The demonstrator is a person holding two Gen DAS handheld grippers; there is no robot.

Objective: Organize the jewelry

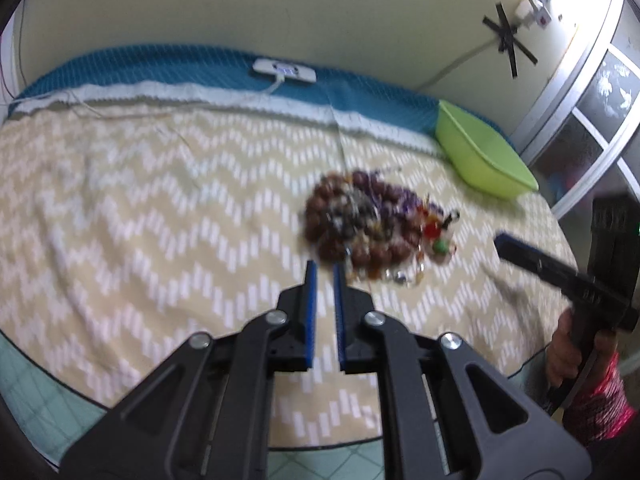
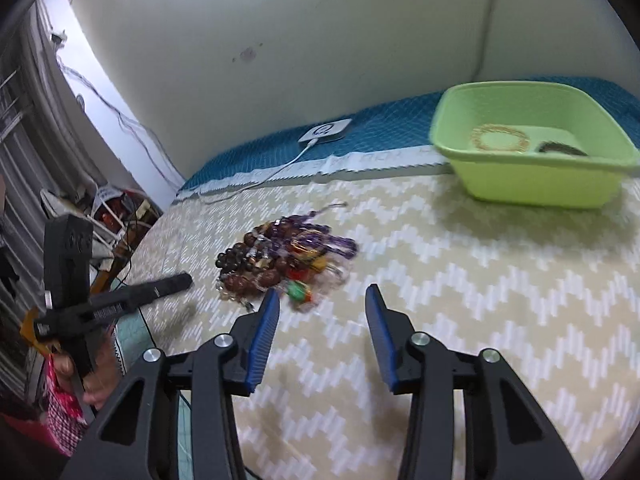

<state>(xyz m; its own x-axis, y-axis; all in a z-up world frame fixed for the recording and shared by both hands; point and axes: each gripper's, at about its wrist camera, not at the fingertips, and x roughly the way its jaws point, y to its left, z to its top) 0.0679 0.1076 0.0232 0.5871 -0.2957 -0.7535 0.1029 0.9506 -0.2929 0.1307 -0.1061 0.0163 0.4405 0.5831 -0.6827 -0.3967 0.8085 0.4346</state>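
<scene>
A tangled pile of jewelry (image 1: 372, 224), brown bead strings, purple beads and small red and green pieces, lies on the zigzag cloth; it also shows in the right wrist view (image 2: 284, 260). A green plastic basin (image 2: 532, 148) at the back right holds a gold bead bracelet (image 2: 500, 140) and a dark bracelet (image 2: 562, 148); the basin also shows in the left wrist view (image 1: 480, 156). My left gripper (image 1: 325, 270) hovers just short of the pile, its jaws a narrow gap apart and empty. My right gripper (image 2: 322, 296) is open and empty, just right of the pile.
A white charging pad (image 1: 285, 71) with a cable lies on the blue mat at the back. A wall stands behind. Clutter (image 2: 108, 208) sits off the table's left edge. The other gripper appears in each view (image 1: 560, 272) (image 2: 120, 300).
</scene>
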